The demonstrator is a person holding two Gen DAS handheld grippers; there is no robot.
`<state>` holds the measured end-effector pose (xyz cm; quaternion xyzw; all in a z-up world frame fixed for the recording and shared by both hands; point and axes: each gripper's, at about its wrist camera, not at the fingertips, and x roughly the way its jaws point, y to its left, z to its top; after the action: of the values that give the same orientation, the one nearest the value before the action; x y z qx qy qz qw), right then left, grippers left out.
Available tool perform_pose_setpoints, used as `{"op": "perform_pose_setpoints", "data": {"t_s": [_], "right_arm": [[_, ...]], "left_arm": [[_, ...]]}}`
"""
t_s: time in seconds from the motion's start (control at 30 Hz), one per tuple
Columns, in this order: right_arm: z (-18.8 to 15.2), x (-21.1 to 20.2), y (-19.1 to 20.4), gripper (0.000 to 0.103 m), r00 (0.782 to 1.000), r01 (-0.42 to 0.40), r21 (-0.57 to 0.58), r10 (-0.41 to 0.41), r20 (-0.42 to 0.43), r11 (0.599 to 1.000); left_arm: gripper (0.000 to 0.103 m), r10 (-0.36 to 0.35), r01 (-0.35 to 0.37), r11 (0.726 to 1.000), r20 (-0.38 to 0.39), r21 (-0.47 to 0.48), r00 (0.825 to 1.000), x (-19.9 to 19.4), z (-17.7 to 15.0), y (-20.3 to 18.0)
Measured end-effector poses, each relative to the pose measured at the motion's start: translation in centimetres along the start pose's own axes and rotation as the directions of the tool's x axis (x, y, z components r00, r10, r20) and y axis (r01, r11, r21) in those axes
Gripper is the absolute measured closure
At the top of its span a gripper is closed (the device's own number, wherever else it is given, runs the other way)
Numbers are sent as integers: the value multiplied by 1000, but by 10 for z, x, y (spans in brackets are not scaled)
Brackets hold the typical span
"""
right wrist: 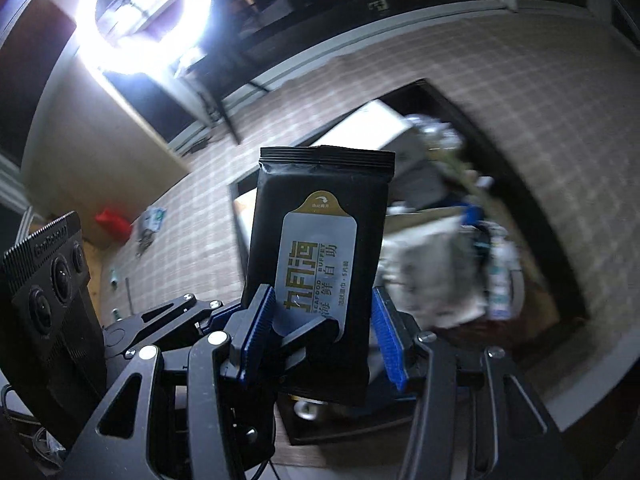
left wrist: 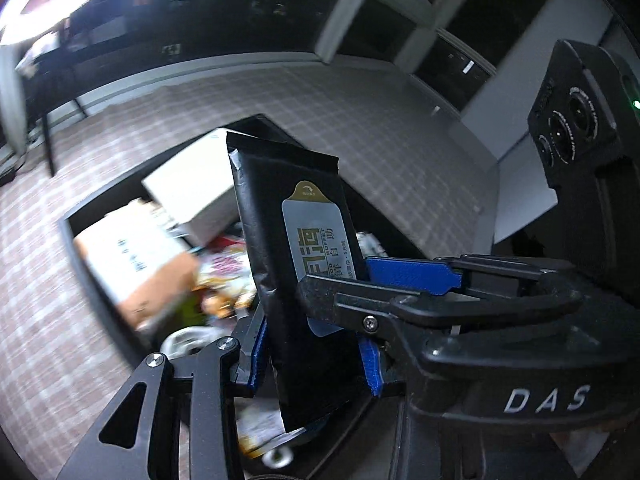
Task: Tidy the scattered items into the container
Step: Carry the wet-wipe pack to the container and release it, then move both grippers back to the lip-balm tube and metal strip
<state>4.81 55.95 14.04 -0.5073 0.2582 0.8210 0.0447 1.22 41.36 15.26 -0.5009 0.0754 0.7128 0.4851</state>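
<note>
The black foil wet-wipe packet with a grey and gold label (right wrist: 320, 264) stands upright between the blue-padded fingers of the right gripper (right wrist: 324, 332). Those jaws stand fairly wide and press on the packet's two long edges, near its lower end. The left gripper (left wrist: 312, 354) clamps the same packet (left wrist: 296, 248) too: in the left wrist view its blue pads sit against the packet's lower part, jaws partly closed. One black finger of the other gripper crosses in front of the label there.

Past the packet's top, ahead of both claws, lies the black rectangular container (left wrist: 86, 280), open and already crowded. Inside it, beyond the left claw's fingertips and to their left, are a white box (left wrist: 192, 196), a brown and white carton (left wrist: 132, 268) and blurred snack wrappers (left wrist: 224, 280). The container rests on a checked tablecloth (left wrist: 48, 320). Far off to the right claw's left, a small red object (right wrist: 112, 220) lies on that cloth. A bright ring light (right wrist: 144, 12) glares above.
</note>
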Motion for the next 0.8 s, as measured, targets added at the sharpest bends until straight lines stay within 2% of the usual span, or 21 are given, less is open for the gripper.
{"op": "perform_pose_setpoints", "data": {"t_s": [0.07, 0.2, 0.3, 0.4, 0.63, 0.8], "right_arm": [[1, -9, -17, 54, 1000, 19, 24, -19, 9, 1000], [6, -30, -45, 54, 995, 85, 68, -88, 45, 994], [8, -42, -57, 54, 990, 118, 78, -123, 69, 990], [8, -45, -63, 54, 990, 115, 79, -121, 72, 990], [4, -32, -45, 54, 994, 93, 36, -95, 53, 995], [5, -12, -2, 54, 997, 62, -60, -59, 45, 996]], "left_arm": [[70, -4, 4, 1000, -11, 18, 1000, 10, 8, -14], [70, 34, -34, 999, -8, 38, 999, 20, 20, -34], [70, 32, -32, 999, 1, 44, 999, 16, 21, -35], [70, 48, -48, 998, -1, 32, 999, 15, 16, -29], [69, 114, -114, 993, 11, -41, 993, -6, -1, 12], [60, 216, -212, 971, 29, -110, 976, -38, -25, 62]]}}
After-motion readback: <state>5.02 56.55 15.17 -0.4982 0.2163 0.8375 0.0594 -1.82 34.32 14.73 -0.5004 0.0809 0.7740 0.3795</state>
